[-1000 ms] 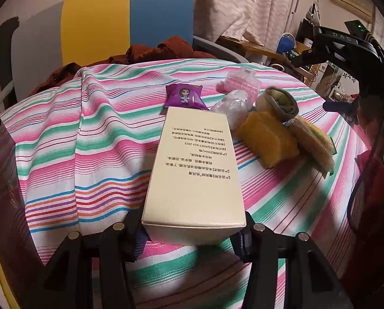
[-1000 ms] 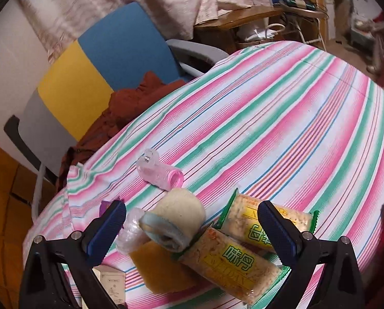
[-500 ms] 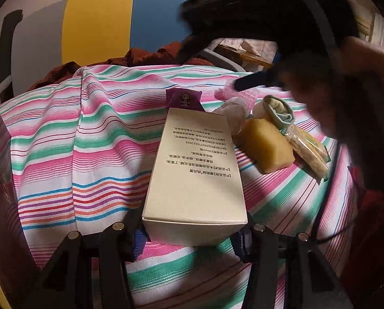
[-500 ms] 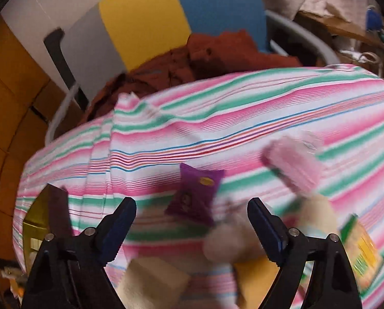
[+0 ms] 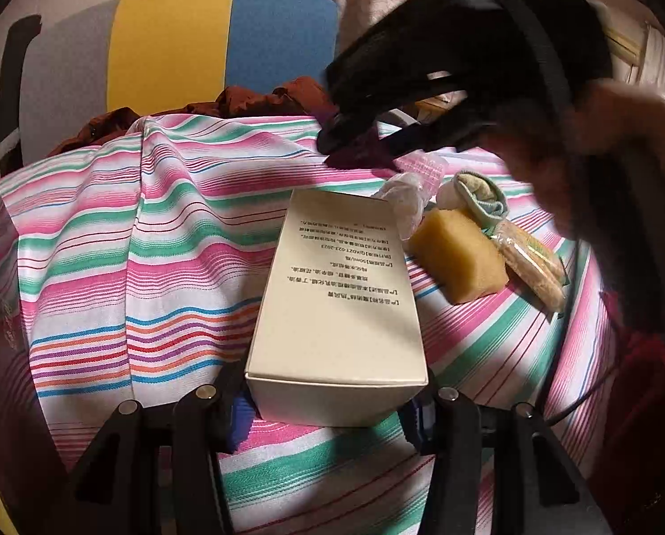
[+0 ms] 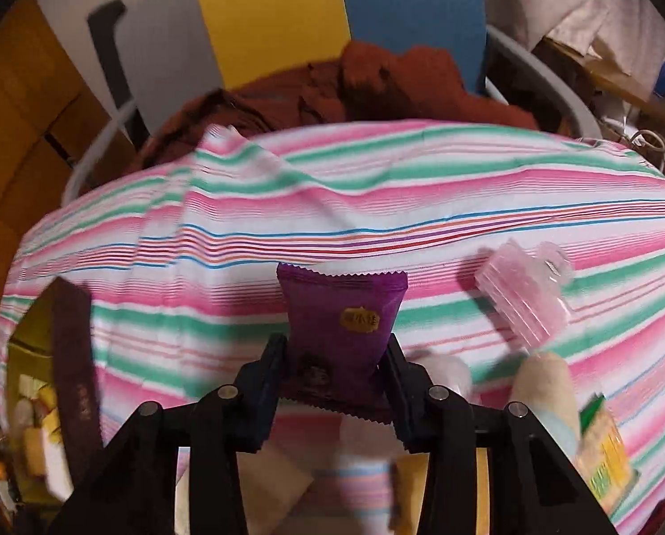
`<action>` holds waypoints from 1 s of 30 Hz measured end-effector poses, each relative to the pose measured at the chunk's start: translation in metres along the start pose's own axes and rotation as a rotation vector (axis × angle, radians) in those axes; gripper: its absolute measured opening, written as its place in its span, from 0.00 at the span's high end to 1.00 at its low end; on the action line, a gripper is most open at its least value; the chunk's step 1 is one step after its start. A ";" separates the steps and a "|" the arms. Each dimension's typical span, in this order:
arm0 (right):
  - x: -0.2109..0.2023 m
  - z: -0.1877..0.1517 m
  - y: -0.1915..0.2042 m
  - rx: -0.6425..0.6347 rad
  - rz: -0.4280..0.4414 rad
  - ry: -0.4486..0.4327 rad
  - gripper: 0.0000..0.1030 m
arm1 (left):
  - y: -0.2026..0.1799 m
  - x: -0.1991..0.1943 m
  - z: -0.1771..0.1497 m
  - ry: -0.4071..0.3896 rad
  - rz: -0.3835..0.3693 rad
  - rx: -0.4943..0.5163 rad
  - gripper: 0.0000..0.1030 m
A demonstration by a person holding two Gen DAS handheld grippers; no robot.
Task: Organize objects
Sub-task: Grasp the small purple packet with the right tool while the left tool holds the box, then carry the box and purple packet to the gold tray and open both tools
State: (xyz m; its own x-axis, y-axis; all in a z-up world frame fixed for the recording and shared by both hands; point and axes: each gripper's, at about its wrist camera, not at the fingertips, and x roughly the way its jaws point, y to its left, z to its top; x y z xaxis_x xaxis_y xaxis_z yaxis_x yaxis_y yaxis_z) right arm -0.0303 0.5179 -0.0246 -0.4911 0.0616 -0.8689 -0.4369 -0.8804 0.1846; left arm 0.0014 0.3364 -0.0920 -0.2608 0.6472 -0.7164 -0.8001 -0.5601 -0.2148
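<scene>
My left gripper (image 5: 328,405) is shut on the near end of a cream carton (image 5: 339,294) with printed text, which lies lengthwise on the striped tablecloth (image 5: 154,240). My right gripper (image 6: 337,365) is shut on a purple snack packet (image 6: 341,312). Seen from the left wrist, the right gripper (image 5: 359,142) is a blurred black shape beyond the carton's far end, and the purple packet (image 5: 355,156) shows dark under its tips. Right of the carton lie a yellow sponge (image 5: 459,258), a rolled cloth (image 5: 479,196), a cracker pack (image 5: 531,263), a clear wrapped item (image 5: 404,200) and a pink ridged case (image 6: 522,298).
A chair (image 5: 176,53) with grey, yellow and blue back panels stands behind the round table, with rust-brown clothing (image 6: 332,84) heaped on its seat. At the table's left edge an open yellow box (image 6: 38,401) holds small items. A person's hand (image 5: 600,142) holds the right gripper.
My right gripper swung left from over the cracker packs, came down on the purple packet and shut on it. My left gripper stayed shut on the carton, barely moving.
</scene>
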 end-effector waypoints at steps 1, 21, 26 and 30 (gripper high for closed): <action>-0.007 -0.004 0.000 -0.001 0.013 -0.015 0.59 | 0.001 -0.001 0.001 0.001 -0.006 -0.008 0.50; -0.065 -0.044 0.095 -0.085 0.220 -0.126 0.59 | 0.066 -0.166 0.012 -0.248 0.205 -0.147 0.49; -0.053 -0.053 0.162 -0.175 0.296 -0.097 0.59 | 0.136 -0.200 0.006 -0.271 0.381 -0.260 0.50; -0.036 -0.058 0.216 -0.237 0.340 -0.060 0.59 | 0.188 -0.209 -0.002 -0.223 0.482 -0.342 0.49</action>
State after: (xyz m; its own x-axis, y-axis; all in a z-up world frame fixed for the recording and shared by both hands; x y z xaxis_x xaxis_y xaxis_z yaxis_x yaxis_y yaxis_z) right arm -0.0627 0.2984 0.0200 -0.6236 -0.2304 -0.7470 -0.0597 -0.9388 0.3394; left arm -0.0937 0.0949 0.0158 -0.6851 0.3525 -0.6375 -0.3564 -0.9254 -0.1286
